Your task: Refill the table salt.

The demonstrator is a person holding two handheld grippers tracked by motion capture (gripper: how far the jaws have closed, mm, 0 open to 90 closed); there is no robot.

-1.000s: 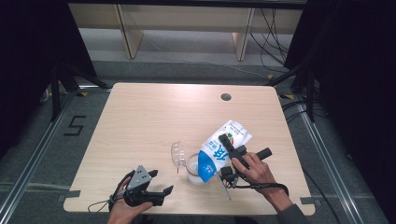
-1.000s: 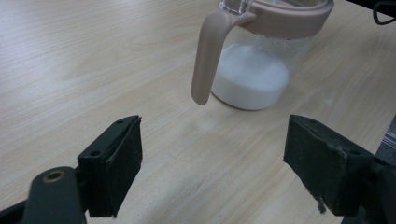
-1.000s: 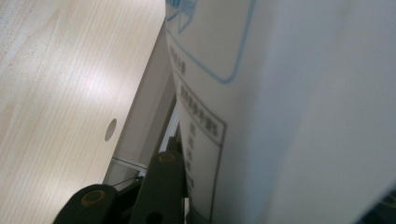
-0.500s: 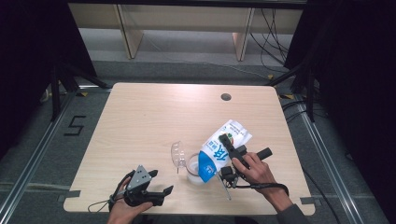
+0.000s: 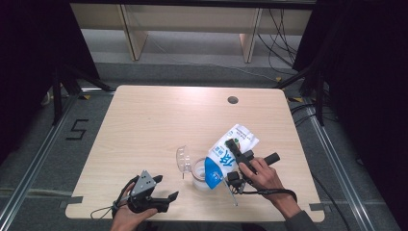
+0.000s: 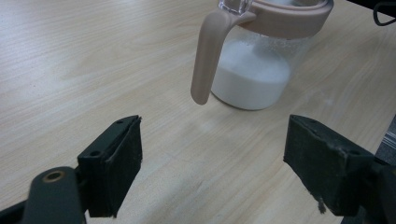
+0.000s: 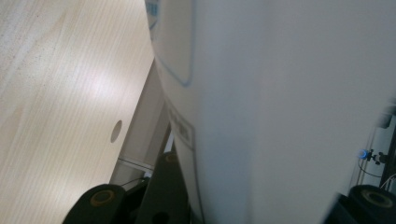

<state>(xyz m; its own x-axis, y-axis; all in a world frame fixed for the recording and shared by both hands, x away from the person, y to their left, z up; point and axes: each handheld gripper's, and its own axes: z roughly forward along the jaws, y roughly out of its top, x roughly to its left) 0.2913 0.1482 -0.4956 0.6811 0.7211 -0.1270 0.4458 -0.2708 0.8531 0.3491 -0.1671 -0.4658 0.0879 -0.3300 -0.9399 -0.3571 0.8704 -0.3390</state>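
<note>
A white and blue bag (image 5: 222, 155) is tilted with its lower end over a clear pitcher (image 5: 197, 172) near the table's front middle. My right gripper (image 5: 233, 161) is shut on the bag's sides; in the right gripper view the bag's white wall (image 7: 280, 112) sits between the jaws of that gripper (image 7: 233, 205). The pitcher (image 6: 257, 70) holds a white layer at its bottom and has a pink rim and handle (image 6: 204, 56). My left gripper (image 5: 169, 197) rests open at the front edge, and the left gripper (image 6: 212, 163) points at the pitcher with nothing between its fingers.
The pitcher's clear lid (image 5: 183, 159) stands flipped up on its left. A round hole (image 5: 233, 100) is in the wooden table (image 5: 154, 125) at the back right. Shelving and cables lie on the floor beyond the far edge.
</note>
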